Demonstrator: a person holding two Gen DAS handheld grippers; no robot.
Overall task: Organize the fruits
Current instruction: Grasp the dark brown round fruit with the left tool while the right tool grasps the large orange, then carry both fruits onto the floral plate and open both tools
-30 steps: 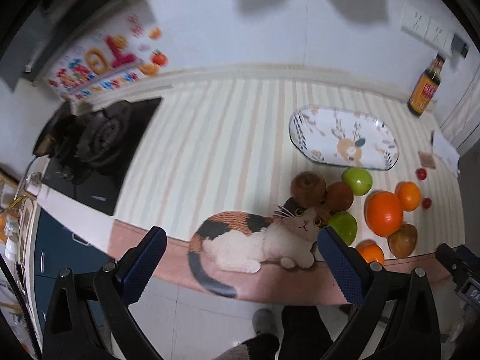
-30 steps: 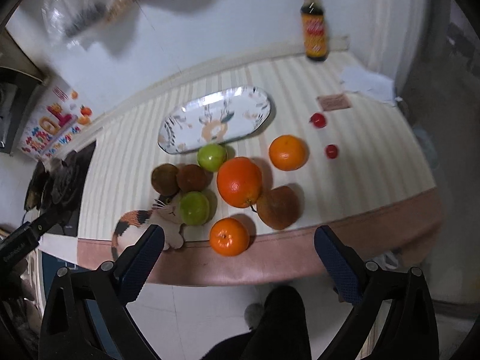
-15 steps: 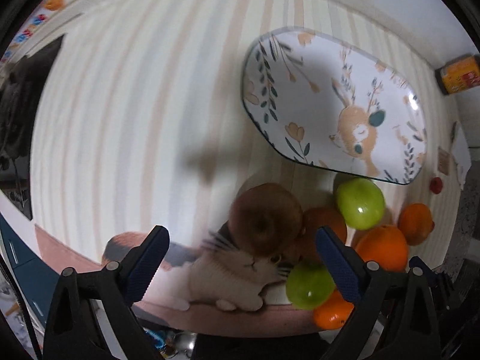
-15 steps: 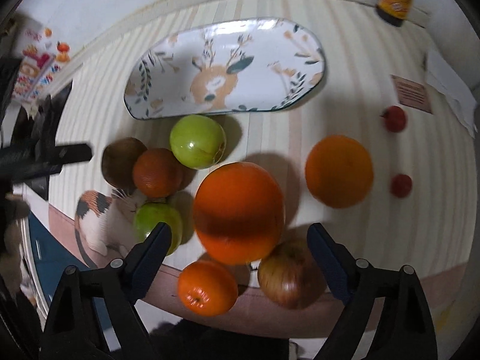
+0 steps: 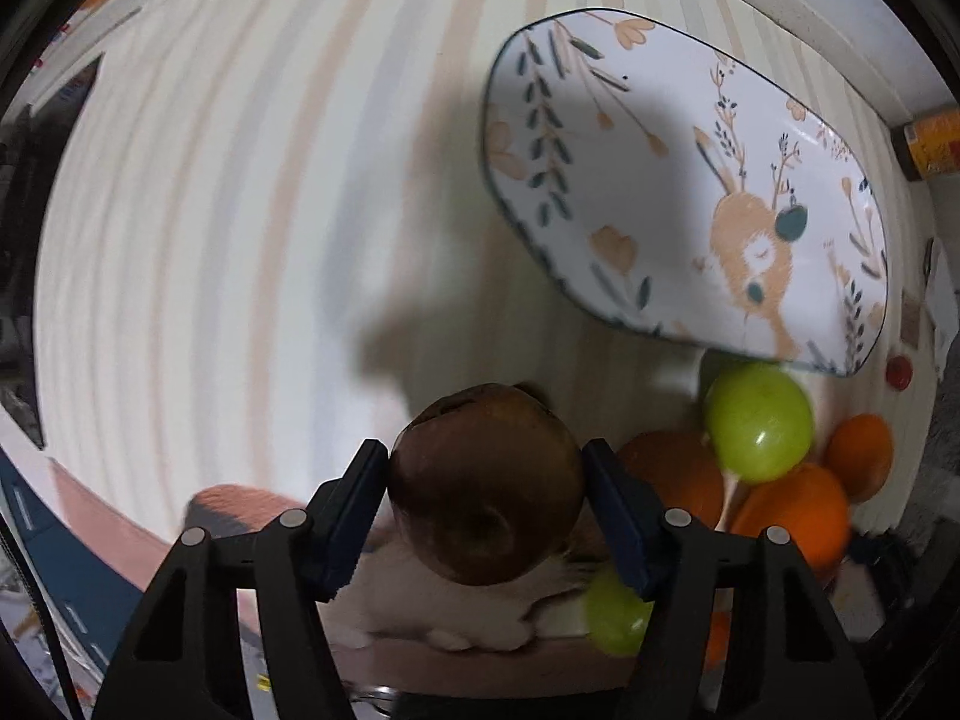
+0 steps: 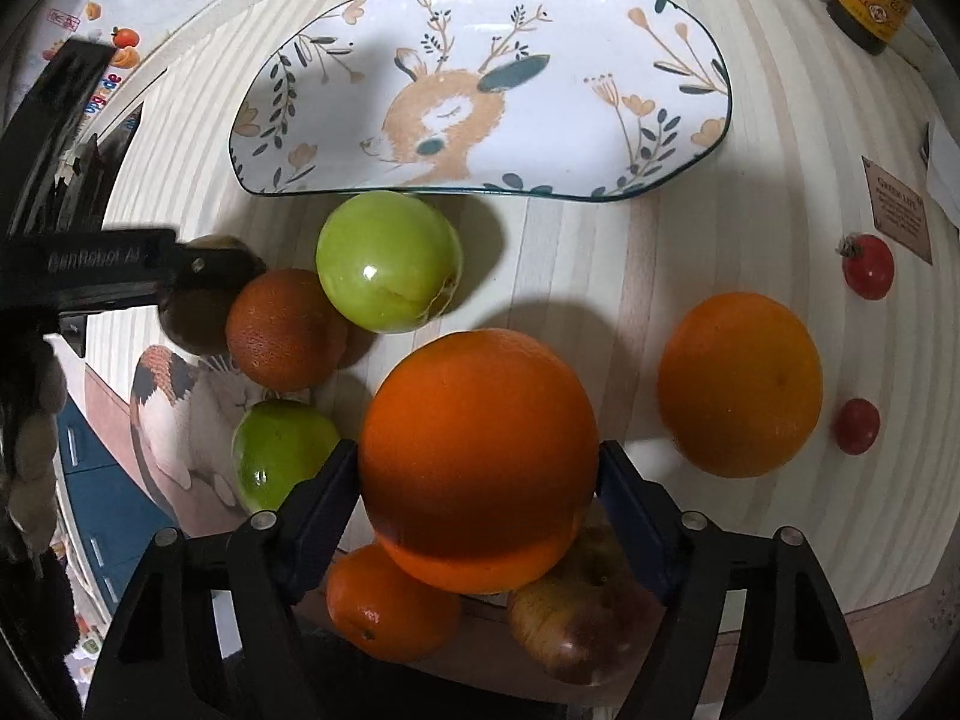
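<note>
The right hand-held gripper has its two blue pads against the sides of a large orange. Below the pads lie a small orange and a brownish apple. Left of the left pad sits a green apple on a cat-print mat. Ahead stand another green apple, a dark orange and the deer-patterned plate. To the right rest a second orange and two small red fruits on the striped counter. The left hand-held gripper reaches a brown fruit at far left.
</note>
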